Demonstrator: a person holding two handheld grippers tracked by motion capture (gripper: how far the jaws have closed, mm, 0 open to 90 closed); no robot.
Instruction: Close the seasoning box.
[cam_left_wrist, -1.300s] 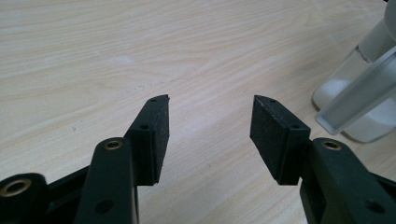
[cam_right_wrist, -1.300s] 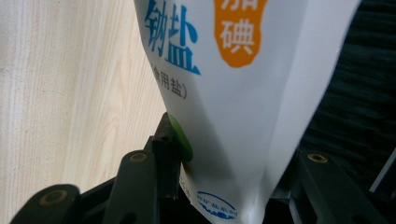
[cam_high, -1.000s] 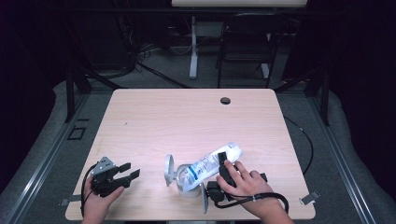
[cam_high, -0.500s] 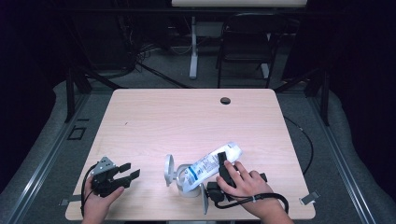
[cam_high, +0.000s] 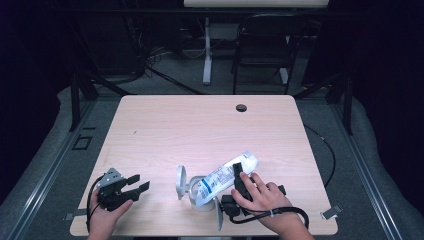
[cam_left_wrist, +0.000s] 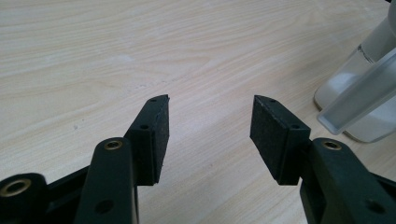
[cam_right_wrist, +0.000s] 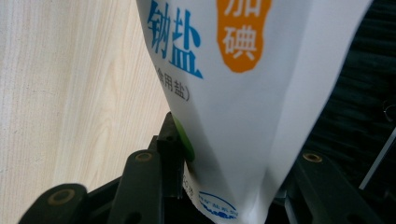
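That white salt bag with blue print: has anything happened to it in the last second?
Nothing visibly moved. The white salt bag with blue print lies tilted over the clear container, clamped in the right hand-held gripper, whose jaws have just been closing slightly. The left hand-held gripper rests open.

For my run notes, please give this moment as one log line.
right gripper: shut on salt bag | bag: tilted over clear container | left gripper: open, holds nothing, apart on table

I see the salt bag (cam_high: 222, 177), white with blue print and an orange patch, tilted with its lower end in the clear jar (cam_high: 200, 197) near the front edge of the tabletop (cam_high: 200, 130).
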